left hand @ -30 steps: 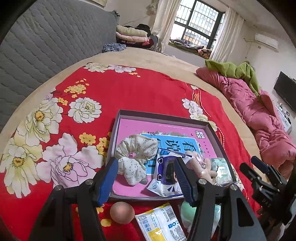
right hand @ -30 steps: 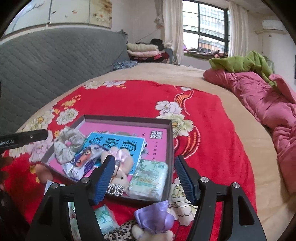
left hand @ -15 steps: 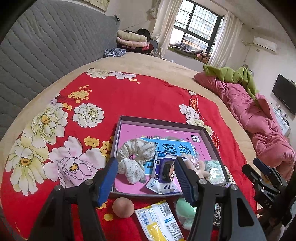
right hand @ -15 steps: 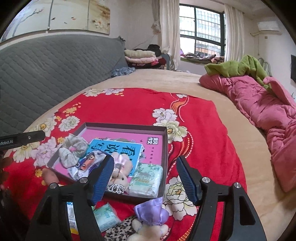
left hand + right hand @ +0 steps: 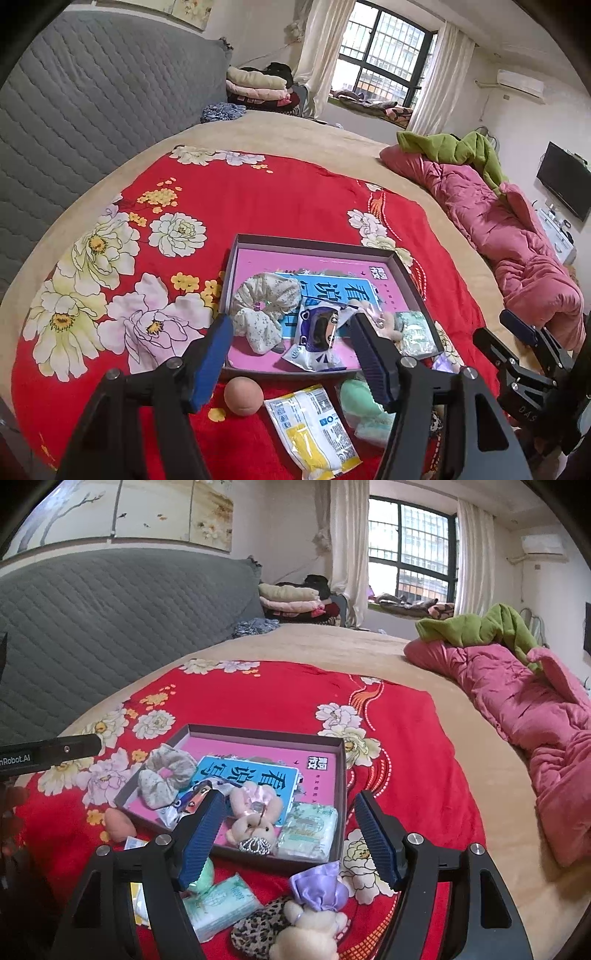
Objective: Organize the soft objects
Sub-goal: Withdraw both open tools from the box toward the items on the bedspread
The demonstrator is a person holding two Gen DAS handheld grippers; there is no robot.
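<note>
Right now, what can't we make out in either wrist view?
- Mint soft item: left view, left gripper finger covers part of it; right view shows only a sliver.
- Yellow-white packet: print too small; right view, gripper frame hides most of it.
- Leopard-print plush: right view, cut off by the bottom edge.
- Tray floor print: both views, scrunchie and other contents cover it.

My left wrist camera looks down along its jaws at the box (image 5: 314, 246) from close by; my right one views that box (image 5: 341, 775) from, I think, further right.
</note>
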